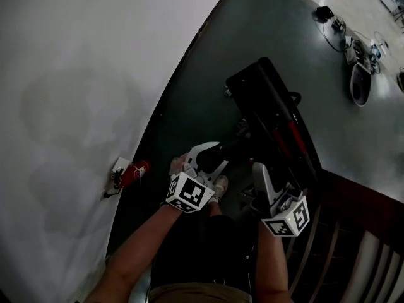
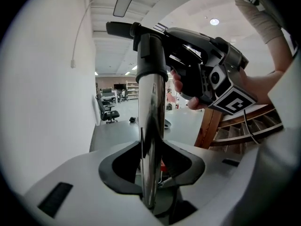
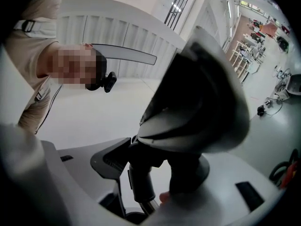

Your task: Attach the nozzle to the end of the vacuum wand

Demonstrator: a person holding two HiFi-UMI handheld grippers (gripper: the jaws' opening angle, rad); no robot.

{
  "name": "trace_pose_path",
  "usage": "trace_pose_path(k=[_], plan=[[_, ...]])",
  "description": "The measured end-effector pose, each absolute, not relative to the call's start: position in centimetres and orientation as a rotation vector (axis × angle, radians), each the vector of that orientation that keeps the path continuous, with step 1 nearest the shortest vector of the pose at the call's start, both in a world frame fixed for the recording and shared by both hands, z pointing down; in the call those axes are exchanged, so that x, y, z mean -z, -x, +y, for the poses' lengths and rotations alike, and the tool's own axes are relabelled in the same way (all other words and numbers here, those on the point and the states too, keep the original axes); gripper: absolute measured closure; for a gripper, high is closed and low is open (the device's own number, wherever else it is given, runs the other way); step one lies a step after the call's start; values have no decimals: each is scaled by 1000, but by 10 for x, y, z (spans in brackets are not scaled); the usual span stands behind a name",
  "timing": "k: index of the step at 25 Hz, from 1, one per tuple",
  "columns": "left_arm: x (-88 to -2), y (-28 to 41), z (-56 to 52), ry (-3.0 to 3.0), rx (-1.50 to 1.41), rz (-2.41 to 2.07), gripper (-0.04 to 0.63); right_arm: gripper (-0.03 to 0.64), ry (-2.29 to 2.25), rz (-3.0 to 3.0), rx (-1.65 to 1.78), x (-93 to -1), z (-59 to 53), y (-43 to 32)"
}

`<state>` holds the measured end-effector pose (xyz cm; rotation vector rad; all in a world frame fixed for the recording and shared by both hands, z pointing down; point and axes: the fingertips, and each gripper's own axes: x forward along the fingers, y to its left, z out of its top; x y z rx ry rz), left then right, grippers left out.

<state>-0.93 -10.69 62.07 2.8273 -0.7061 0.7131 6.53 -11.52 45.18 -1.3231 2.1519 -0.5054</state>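
Note:
My left gripper (image 1: 211, 160) is shut on the shiny metal vacuum wand (image 2: 151, 126), which runs upright between its pads (image 2: 117, 166). A black collar at the wand's top meets the black floor nozzle (image 2: 188, 41). From above, the nozzle (image 1: 271, 106) is a long dark slab reaching out in front of both hands. My right gripper (image 1: 262, 169) holds the nozzle from the right. In the right gripper view, the nozzle's grey-and-black body (image 3: 197, 107) fills the frame. Its neck and the wand's collar (image 3: 140, 182) sit between the jaws of my right gripper (image 3: 160, 178), pressed by them.
A white wall runs along the left, with a red canister (image 1: 132, 174) and a wall socket (image 1: 118, 166) at its foot. A dark wooden rack (image 1: 353, 232) stands at the lower right. Cables and a white device (image 1: 360, 84) lie on the grey floor far right. An office chair (image 2: 107, 109) stands far back.

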Motion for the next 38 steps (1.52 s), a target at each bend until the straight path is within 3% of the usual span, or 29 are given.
trace_pose_path(k=[25,29,30,31,38], plan=[[-612,10,-88,-2858,-694,-801,443,337,1270,2285,460,-470,-103,-30],[-616,7,-85,-2913,-728,-743,443,361,1345,2377,396,-487,-91,-2],[-616,7,-84,-2923,-726,-735,443,419,1375,2365,401,-491,-91,-6],[-616,7,-84,-2929,-722,-733,445,433,1386,2363,409,-493,-93,-9],[-620,7,-84,-2962,-715,-691,445,445,1446,2387,357,-496,-92,-10]])
